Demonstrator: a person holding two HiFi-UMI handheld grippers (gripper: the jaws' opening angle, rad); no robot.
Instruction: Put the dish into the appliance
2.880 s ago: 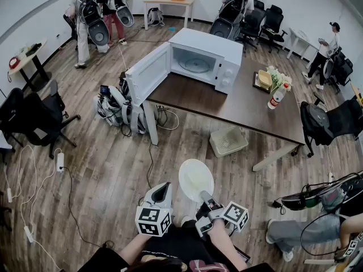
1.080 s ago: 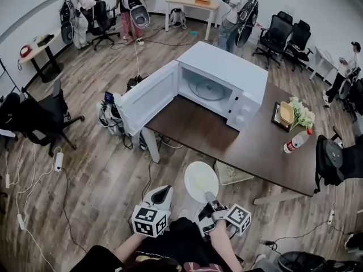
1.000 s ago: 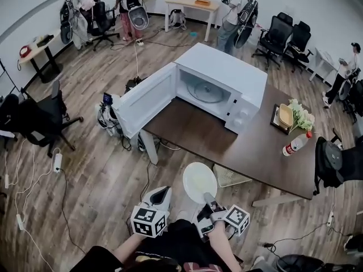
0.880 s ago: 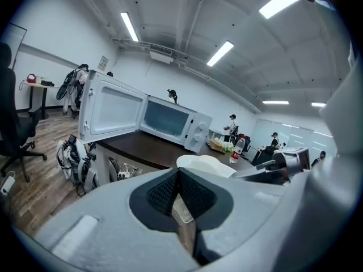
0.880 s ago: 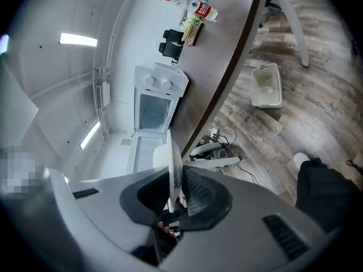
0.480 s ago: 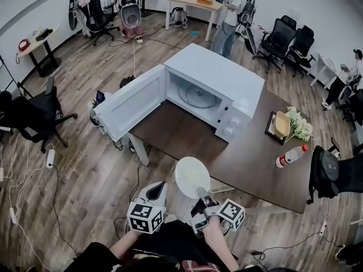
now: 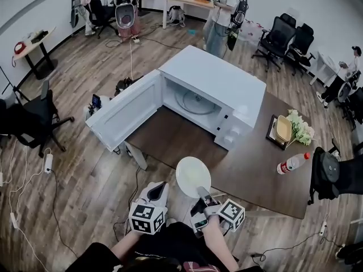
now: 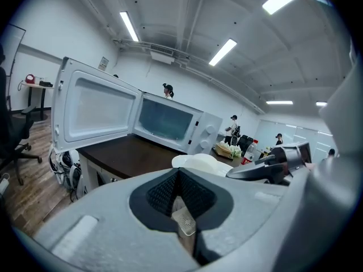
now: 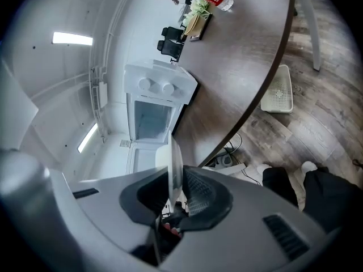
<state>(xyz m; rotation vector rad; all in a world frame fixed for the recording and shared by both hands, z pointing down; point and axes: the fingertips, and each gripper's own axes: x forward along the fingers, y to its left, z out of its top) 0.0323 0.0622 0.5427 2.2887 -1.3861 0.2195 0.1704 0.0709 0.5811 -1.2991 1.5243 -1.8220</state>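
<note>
Dark wooden table [image 7: 170,140], white microwave [image 7: 221,78] with door open at its left end, tray [image 7: 272,130] and lying bottle [image 7: 293,163] towards the right

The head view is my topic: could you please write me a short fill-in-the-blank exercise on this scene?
The right gripper holds the plate by its rim, while the left gripper holds ____.
The microwave has its door standing ____.
On the table, the bottle lies on its ____.
Missing words: nothing; open; side.
</note>
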